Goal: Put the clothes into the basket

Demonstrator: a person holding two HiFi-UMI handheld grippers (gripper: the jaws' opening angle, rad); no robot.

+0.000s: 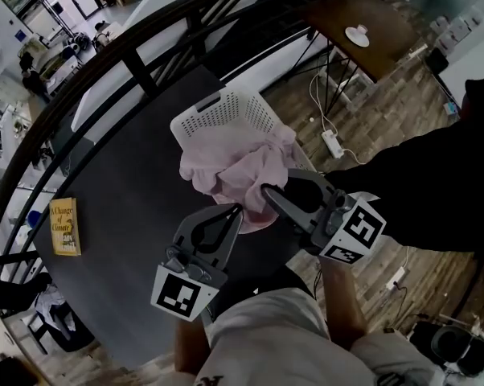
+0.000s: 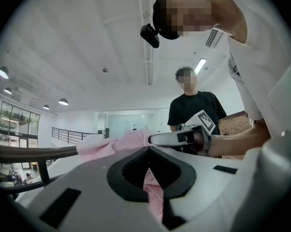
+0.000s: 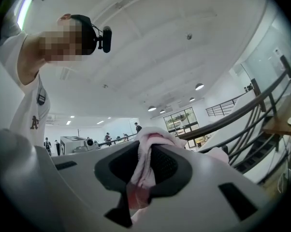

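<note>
A pink garment (image 1: pixel 238 175) hangs bunched over the near rim of the white perforated basket (image 1: pixel 222 115) on the dark round table (image 1: pixel 129 215). My left gripper (image 1: pixel 235 210) is shut on the garment's lower left edge; pink cloth (image 2: pixel 152 192) is pinched between its jaws. From the right, my right gripper (image 1: pixel 266 191) is shut on the same garment, with a fold of cloth (image 3: pixel 143 170) squeezed between its jaws. Both grippers are tilted up, so their views show the ceiling. The right gripper (image 2: pixel 150 139) shows across in the left gripper view.
A yellow book (image 1: pixel 65 226) lies at the table's left edge. A black railing (image 1: pixel 145 47) curves behind the table. A wooden side table (image 1: pixel 363 30) with a white dish stands at the back right, with a power strip (image 1: pixel 332 143) on the floor.
</note>
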